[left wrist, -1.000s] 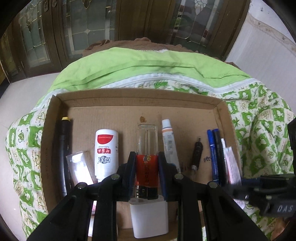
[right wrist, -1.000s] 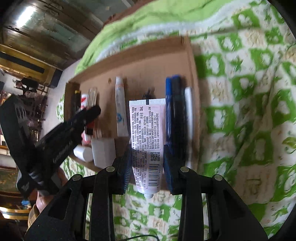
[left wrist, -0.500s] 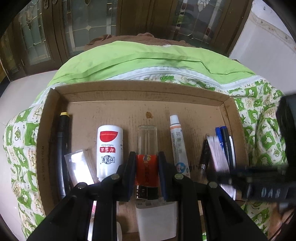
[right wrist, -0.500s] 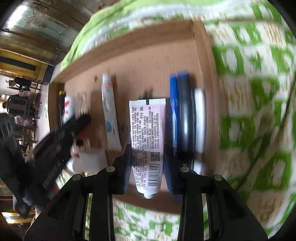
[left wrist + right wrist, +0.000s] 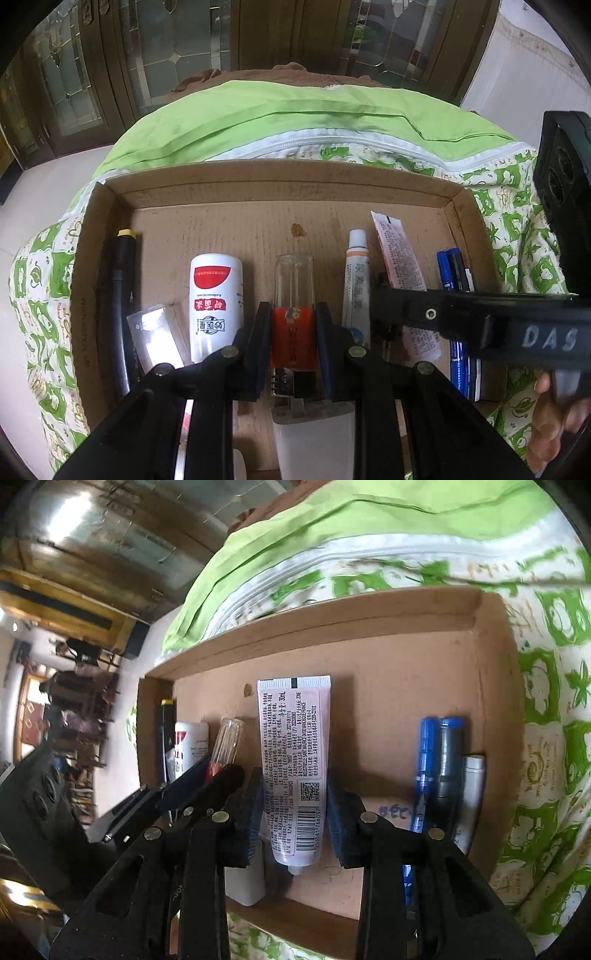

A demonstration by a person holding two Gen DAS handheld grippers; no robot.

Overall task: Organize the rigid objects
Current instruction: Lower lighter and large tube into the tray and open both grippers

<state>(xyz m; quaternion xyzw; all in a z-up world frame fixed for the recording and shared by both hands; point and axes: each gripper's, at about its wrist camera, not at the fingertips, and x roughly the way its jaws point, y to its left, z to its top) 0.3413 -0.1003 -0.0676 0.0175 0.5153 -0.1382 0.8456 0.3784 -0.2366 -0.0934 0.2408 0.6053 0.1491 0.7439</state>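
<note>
- Right gripper, hand-held: its two blue-padded fingers clamp the pink tube near its cap end, with the crimped flat end pointing away over the cardboard tray.
- Pink tube, position: it sits above the tray floor between the thin white tube and the blue markers; whether its underside touches the cardboard cannot be told.
- Pink tube, handling (judgement): light, soft-walled plastic that likely dents under a hard squeeze and has a smooth skin that may slip. The stiffer shoulder near the cap looks like the best hold, and that is roughly where the pads sit.
- Left gripper, hand-held: its fingers close on the red-labelled lower part of the clear-capped bottle, which lies lengthwise in the tray's middle.
- Clear-capped bottle, handling (judgement): rigid and round, so it may roll; the clear top looks brittle, making the labelled body the safer place to grip.
- Neighbours in the row: a white bottle with a red label just left of the held bottle, a foil packet, a black pen with a yellow tip along the left wall and a white plug block at the near edge.
- Support: the tray rests on a green-and-white patterned quilt.
</note>
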